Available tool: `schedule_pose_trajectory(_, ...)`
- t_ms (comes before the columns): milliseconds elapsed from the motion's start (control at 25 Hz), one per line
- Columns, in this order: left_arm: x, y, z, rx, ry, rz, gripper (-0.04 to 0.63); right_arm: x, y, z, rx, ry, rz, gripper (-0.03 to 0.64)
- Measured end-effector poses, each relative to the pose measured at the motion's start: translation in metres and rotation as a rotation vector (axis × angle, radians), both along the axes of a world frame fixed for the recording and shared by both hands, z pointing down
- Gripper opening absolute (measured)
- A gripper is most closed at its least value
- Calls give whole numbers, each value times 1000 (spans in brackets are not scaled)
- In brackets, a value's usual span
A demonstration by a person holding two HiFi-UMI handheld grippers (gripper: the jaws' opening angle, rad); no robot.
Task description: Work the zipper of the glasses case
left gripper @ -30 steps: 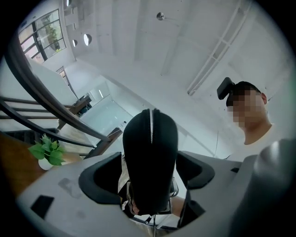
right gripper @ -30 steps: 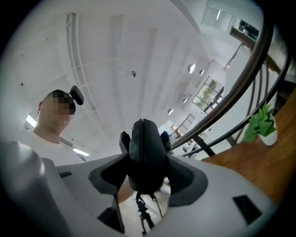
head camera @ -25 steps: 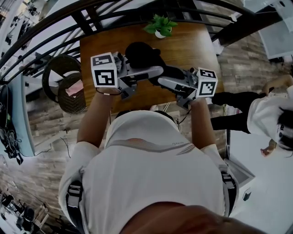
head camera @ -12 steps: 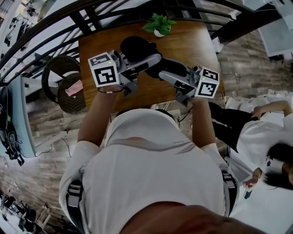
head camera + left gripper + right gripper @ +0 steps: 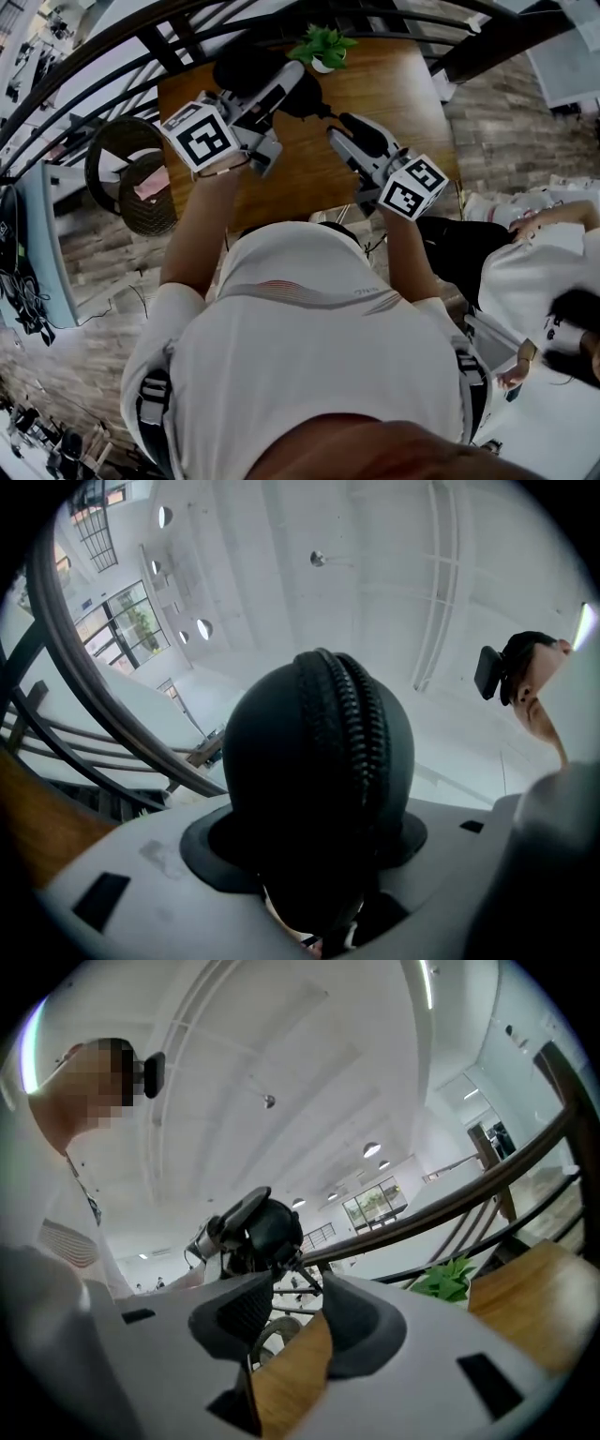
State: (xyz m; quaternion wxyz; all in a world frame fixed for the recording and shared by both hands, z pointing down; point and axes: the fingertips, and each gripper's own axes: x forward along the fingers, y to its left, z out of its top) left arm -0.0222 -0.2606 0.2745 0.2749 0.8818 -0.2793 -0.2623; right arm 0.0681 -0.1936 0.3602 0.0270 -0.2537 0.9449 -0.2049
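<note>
Pinches the glasses case [image 5: 281, 771] aloft, end-on in the left gripper [image 5: 309, 846], zipper [image 5: 342, 724] running straight out from the pads; leaves the dangling zipper pull [image 5: 306, 1275] just ahead of the right gripper [image 5: 292, 1299], jaws just narrowed, slightly apart, empty.

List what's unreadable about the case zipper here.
Zipper slider: left gripper view, the zipper runs down behind the left tongs, just closed onto the glasses case.
Pull: right gripper view, thin strand off the case, too small to identify.
Head view: case dark and small, zipper unreadable.
</note>
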Motion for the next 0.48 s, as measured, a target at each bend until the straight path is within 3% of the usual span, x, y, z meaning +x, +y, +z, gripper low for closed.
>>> schedule_pose_trajectory(200, 2, -3, -6, -1, 6, -28, 275, -34, 15, 15, 24, 99, -48, 154)
schedule_pose_trajectory(480, 8, -1, -5, -4, -8, -25, 273, -51, 7, -1, 149, 158, 4, 122)
